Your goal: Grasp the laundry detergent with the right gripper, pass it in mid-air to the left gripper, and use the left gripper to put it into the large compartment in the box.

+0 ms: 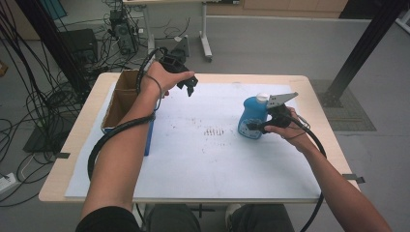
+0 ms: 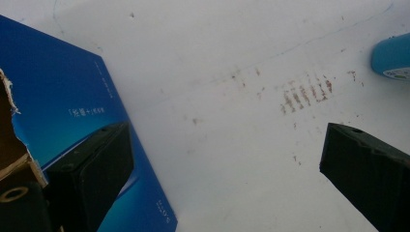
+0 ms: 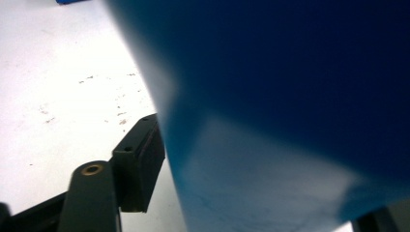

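White sheet (image 1: 193, 159): covers most of the table (image 1: 63, 164), faintly stained at its middle.
Blue carton (image 1: 126, 104): open-topped, torn cardboard, by the table's left edge.
Blue bottle (image 1: 252, 117): upright near the right edge, white cap on; smooth, rigid plastic, probably slippery and weighty if full, so best taken low on its body.
Right gripper (image 1: 261, 126): jaws closed around the bottle's lower body, one pad touching its side.
Left gripper (image 1: 189, 87): raised near the far edge, jaws wide apart, holding nothing.
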A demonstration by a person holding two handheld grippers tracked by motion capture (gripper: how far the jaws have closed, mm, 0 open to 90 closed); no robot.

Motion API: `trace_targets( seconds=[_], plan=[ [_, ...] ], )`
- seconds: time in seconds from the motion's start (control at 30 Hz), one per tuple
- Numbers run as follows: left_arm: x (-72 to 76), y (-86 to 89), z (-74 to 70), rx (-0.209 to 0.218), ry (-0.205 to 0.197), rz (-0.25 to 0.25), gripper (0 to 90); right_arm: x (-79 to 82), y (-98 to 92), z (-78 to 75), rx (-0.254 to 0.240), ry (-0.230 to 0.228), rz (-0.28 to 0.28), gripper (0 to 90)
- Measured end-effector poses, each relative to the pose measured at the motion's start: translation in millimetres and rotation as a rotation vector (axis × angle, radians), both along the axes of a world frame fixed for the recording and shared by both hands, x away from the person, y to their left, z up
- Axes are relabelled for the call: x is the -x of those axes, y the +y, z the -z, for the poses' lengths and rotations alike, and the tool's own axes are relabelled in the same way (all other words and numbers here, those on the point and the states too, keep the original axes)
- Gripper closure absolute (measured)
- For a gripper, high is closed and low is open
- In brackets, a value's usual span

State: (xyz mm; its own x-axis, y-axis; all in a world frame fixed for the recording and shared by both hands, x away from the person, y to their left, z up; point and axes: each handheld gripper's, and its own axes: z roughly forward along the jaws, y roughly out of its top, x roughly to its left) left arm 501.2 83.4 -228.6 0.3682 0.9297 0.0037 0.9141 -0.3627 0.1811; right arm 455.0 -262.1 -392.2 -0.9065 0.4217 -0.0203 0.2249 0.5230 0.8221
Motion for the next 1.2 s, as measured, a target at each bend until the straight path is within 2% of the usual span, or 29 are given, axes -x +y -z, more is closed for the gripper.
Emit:
trace_targets(
  seconds=[0.27, 1.2],
  plan=[
    [-0.5, -0.6, -0.5, 0.001, 0.000, 0.000, 5.7, -1.5, -2.3, 2.2, -0.002, -0.007, 0.002, 40.2],
    [-0.3, -1.4, -5.1, -0.004, -0.011, -0.002, 5.6, -2.4, -2.5, 2.1, -0.002, -0.006, -0.005, 41.7]
  ],
)
